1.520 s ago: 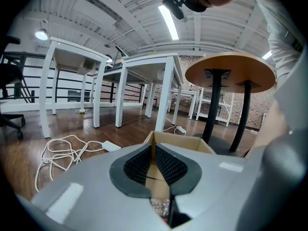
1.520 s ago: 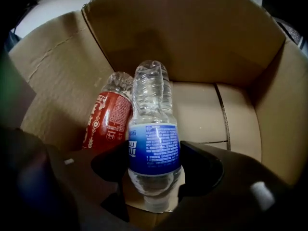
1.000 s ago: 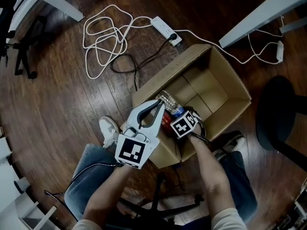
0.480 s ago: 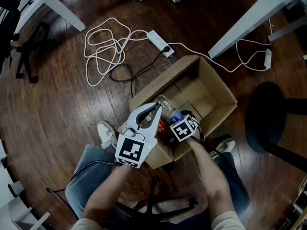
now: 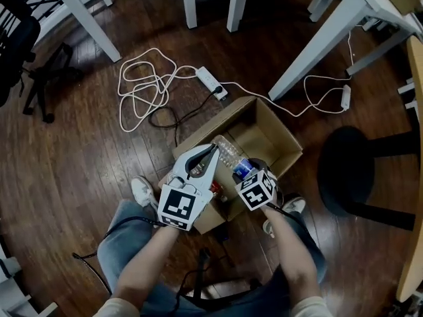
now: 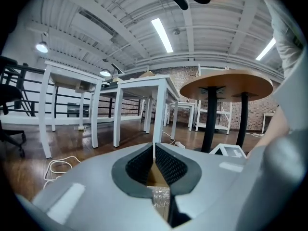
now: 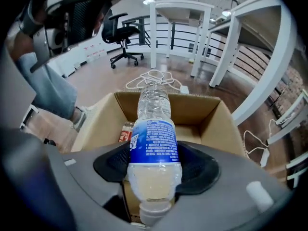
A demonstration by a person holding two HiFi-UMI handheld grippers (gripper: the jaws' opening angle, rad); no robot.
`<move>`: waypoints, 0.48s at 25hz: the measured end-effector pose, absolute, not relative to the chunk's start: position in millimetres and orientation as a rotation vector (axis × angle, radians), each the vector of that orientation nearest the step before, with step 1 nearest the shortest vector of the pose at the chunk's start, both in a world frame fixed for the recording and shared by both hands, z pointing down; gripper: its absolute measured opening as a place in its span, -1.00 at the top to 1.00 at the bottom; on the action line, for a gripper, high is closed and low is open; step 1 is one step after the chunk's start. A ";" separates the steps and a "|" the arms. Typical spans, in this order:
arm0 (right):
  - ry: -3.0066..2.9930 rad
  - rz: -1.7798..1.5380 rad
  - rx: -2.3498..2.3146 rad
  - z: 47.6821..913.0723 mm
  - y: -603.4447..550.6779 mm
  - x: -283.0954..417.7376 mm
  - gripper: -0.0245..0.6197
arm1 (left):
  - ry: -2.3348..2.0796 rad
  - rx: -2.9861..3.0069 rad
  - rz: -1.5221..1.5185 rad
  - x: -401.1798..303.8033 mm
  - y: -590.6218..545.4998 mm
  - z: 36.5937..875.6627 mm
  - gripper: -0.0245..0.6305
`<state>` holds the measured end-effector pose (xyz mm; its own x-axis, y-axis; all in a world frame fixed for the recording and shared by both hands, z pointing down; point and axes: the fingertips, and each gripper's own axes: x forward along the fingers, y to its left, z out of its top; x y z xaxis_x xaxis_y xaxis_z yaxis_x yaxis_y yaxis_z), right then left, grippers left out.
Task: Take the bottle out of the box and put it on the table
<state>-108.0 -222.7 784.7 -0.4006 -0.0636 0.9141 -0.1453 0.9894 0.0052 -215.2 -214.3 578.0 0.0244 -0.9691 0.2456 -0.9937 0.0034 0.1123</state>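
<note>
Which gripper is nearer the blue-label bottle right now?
Right. The right gripper is clamped on the bottle around its labelled middle. The left gripper, jaws together and empty, sits just beside the bottle's clear end, on its left in the head view.

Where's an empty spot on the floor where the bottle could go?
The widest bare floor lies left of the box, between the white cable tangle and the shoe. A narrower strip runs between the box and the black stool. It is crowded behind the box: the tangle, the power strip and the table legs.
</note>
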 end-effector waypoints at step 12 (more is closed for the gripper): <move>-2.205 -0.091 0.290 586.1 -232.2 -110.5 0.04 | -2.116 2.176 0.054 -188.9 -185.4 439.1 0.91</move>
<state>-110.5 -232.2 586.1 -0.5822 -0.2402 0.7768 -0.1757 0.9700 0.1682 -188.9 -185.4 439.1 0.0302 -0.9946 0.0992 -0.9984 -0.0252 0.0515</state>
